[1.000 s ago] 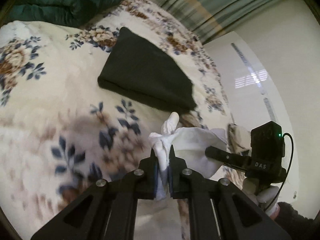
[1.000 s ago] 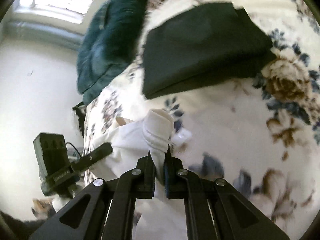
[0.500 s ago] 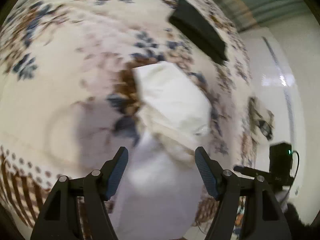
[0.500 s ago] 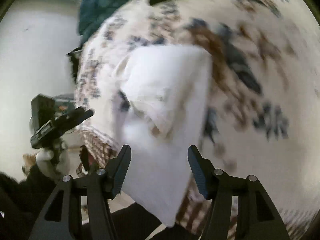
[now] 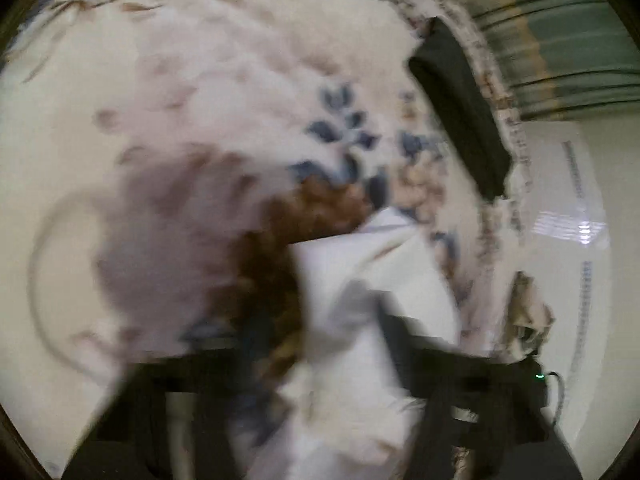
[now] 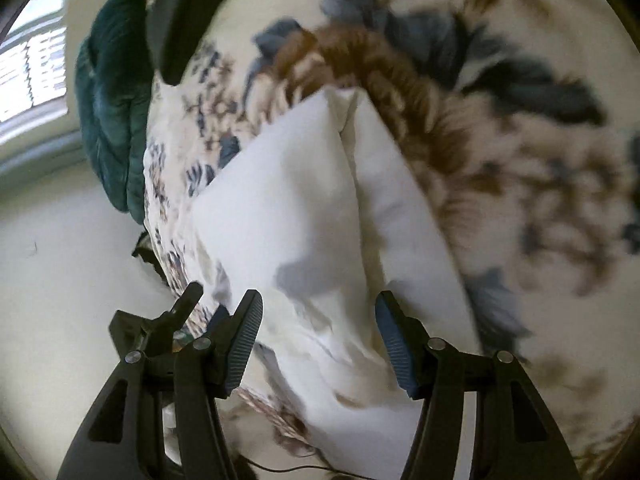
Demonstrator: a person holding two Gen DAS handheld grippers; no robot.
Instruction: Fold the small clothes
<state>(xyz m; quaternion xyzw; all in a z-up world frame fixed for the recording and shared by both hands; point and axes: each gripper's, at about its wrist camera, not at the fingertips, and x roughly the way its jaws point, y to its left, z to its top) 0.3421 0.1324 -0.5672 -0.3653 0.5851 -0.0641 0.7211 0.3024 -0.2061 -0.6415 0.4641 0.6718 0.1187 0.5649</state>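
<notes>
With the white garment [image 6: 304, 216] lying half-folded on the floral bedspread [image 6: 540, 184], just below the dark folded cloth [image 6: 180, 12], the right tongs [image 6: 318, 344] are standing apart over its near edge while the left tongs [image 5: 316, 368] are closing (too blurred to tell a grip), so pinching both layers evenly should be keeping the fold square.

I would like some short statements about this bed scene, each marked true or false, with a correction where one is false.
1. The white garment lies on a floral bedspread. True.
2. The jaws of the right gripper are pressed shut on the garment. False: they stand apart, with the garment lying between them and no pad pressing on it.
3. A folded dark garment lies further up the bed, apart from the white one. True.
4. The cushion at the far end of the bed is red. False: the cushion is dark teal.
5. The left wrist view is sharp. False: it is heavily blurred. The left gripper has jaws closing, with white cloth between them; whether they press on it cannot be told.
</notes>
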